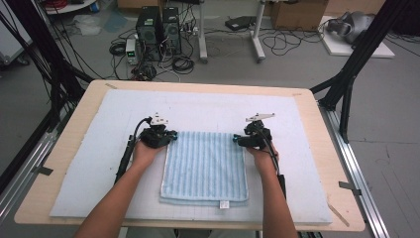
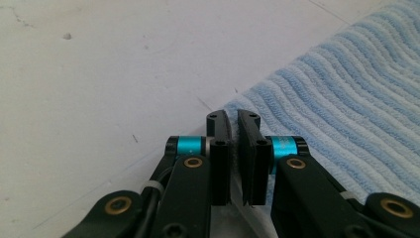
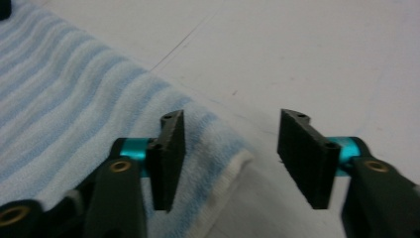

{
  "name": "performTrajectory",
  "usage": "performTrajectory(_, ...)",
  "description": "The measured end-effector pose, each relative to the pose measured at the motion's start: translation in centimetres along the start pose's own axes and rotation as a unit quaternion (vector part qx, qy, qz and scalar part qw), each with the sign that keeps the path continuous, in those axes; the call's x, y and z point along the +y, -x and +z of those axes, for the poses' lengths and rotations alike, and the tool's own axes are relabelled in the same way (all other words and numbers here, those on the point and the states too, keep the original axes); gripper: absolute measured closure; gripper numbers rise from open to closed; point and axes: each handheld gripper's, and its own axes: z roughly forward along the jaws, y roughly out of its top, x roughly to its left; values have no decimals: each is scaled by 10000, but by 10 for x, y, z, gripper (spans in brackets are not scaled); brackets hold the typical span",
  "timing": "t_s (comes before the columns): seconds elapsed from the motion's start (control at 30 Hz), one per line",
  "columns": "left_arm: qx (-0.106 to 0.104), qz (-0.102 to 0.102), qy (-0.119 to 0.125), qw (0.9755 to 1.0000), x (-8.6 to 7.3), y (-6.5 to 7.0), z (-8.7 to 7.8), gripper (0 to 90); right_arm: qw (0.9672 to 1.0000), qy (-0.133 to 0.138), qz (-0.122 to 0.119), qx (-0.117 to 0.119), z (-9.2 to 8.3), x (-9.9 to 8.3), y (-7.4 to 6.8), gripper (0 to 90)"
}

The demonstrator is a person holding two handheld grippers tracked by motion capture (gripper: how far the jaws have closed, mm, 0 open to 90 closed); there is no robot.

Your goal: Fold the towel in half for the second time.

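A light blue striped towel (image 1: pixel 205 166) lies folded flat on the white mat (image 1: pixel 94 168), with a small white tag at its near edge. My left gripper (image 1: pixel 173 135) is at the towel's far left corner. In the left gripper view its jaws (image 2: pixel 233 119) stand almost together, pinching the corner of the towel (image 2: pixel 346 99). My right gripper (image 1: pixel 234 139) is at the far right corner. In the right gripper view it (image 3: pixel 230 124) is open, with the corner of the towel (image 3: pixel 59 89) lying between the jaws and one pad over the cloth.
The mat covers most of a wooden table (image 1: pixel 64 148). Bare mat lies beyond the towel and on both sides. Black frame posts stand at the table's far corners, with computers and cables on the floor behind.
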Motion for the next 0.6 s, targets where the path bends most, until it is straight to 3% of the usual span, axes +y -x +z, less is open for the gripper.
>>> performTrajectory(0.13,-56,-85,5,9999,0,-2,0,845,9999,-144,49,76,10,-2,-2,590)
performTrajectory(0.23,-77,-136,18,9999,0,-3,0,848,9997,-121,42,222,10,-2,-1,796)
performTrajectory(0.27,-90,-172,20,9998,0,-4,-1,850,9997,-137,-68,164,10,-1,-4,836)
performTrajectory(0.37,-135,-516,330,9980,1,-10,-5,852,9996,-93,-263,-77,10,4,-9,851)
performTrajectory(0.43,-145,-677,563,9960,3,-12,-9,852,9997,174,-89,-120,6,6,-10,852)
performTrajectory(0.5,-195,-655,680,9953,5,-11,-13,851,9990,433,66,-102,1,7,-9,851)
performTrajectory(0.53,-222,-574,676,9958,6,-11,-15,851,9988,475,62,-103,-1,6,-10,851)
performTrajectory(0.6,-314,-649,766,9945,6,-11,-19,851,9986,526,-34,-107,-5,5,-12,851)
